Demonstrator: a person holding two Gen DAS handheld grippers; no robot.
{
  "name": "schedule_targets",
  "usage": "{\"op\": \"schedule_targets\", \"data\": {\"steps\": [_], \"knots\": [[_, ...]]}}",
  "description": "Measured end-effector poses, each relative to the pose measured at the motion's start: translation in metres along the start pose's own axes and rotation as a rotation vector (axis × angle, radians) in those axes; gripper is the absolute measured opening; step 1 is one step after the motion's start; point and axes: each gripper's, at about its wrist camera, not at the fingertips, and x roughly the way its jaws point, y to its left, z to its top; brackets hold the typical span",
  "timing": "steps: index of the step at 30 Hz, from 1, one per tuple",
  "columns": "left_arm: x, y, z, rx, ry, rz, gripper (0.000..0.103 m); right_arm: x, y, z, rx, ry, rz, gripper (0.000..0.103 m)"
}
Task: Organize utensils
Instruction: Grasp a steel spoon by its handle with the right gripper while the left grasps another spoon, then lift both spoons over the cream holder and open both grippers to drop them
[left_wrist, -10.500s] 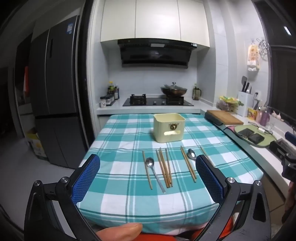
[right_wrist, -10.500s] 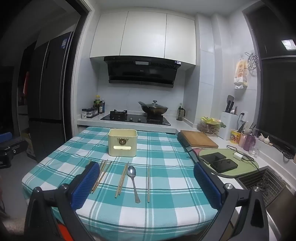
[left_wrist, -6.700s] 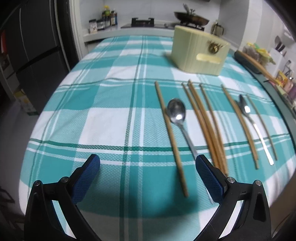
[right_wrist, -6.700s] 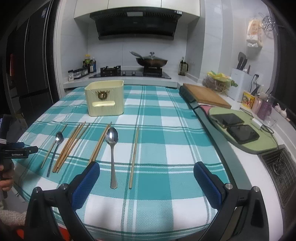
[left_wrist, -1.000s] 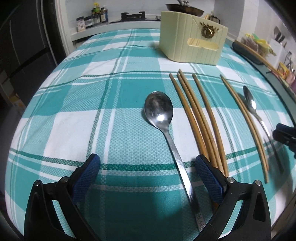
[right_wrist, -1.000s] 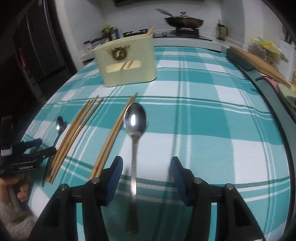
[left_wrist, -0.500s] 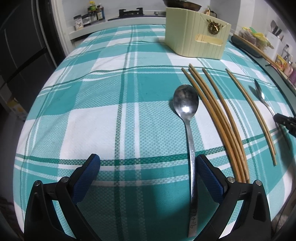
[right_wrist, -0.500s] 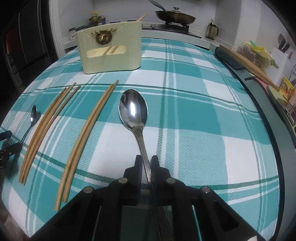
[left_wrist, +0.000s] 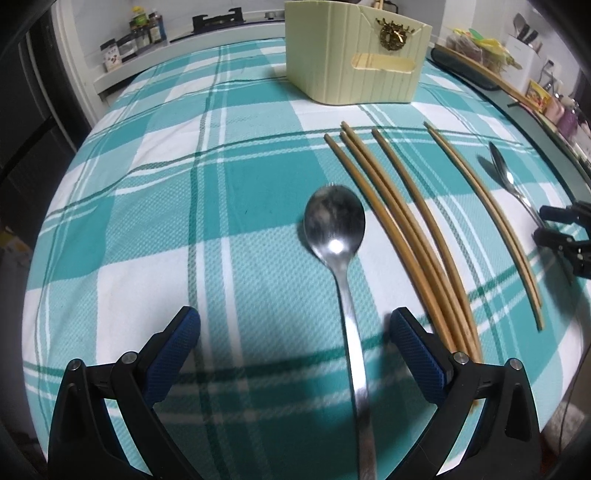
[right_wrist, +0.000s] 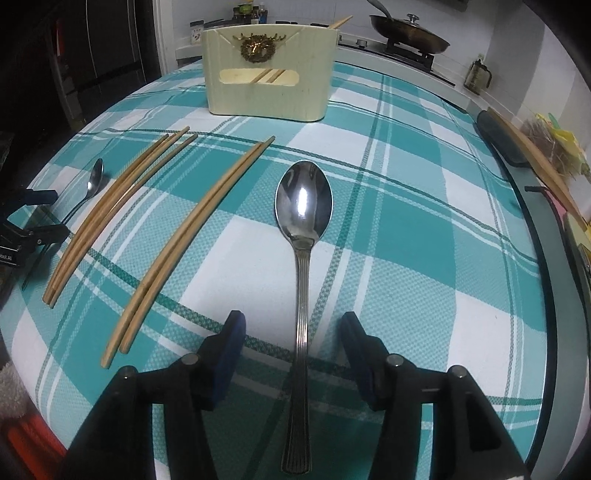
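Looking like the right gripper just let its spoon go — jaws reopened, left gripper open too, nothing binned yet.

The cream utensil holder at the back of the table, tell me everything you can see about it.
The holder is a cream, ribbed box with rounded corners, plastic by the look of it. Its front carries a gold wreath-shaped emblem above a long slot. It stands upright on the checked tablecloth, beyond the loose chopsticks and spoons, touching none of them. Two chopsticks lean inside it, seen through the slot, one tip poking above the rim.
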Motion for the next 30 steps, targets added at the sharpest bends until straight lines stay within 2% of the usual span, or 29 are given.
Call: {"op": "schedule_targets", "data": {"steps": [5, 10, 13, 14, 16, 20, 30], "knots": [[0.011, -0.01, 0.019, 0.002, -0.008, 0.012, 0.1, 0.012, -0.01, 0.014, 0.034, -0.035, 0.022, 0.056], [0.011, -0.017, 0.028, -0.004, -0.021, 0.005, 0.081, 0.025, -0.006, 0.036, 0.008, -0.045, 0.023, 0.056], [0.009, -0.021, 0.032, 0.002, -0.043, -0.014, 0.052, 0.034, -0.005, 0.051, 0.01, -0.065, 0.031, 0.058], [0.009, -0.022, 0.033, 0.004, -0.051, -0.018, 0.036, 0.037, -0.006, 0.055, 0.017, -0.072, 0.033, 0.056], [0.009, -0.022, 0.037, 0.0, -0.055, -0.023, 0.036, 0.039, -0.008, 0.062, 0.04, -0.084, 0.038, 0.042], [-0.011, -0.015, 0.034, -0.004, -0.107, -0.036, 0.036, 0.023, -0.01, 0.061, 0.08, -0.123, 0.047, 0.042], [-0.109, 0.0, 0.022, -0.036, -0.328, -0.112, 0.036, -0.093, -0.008, 0.034, 0.127, -0.364, 0.079, 0.042]]}}
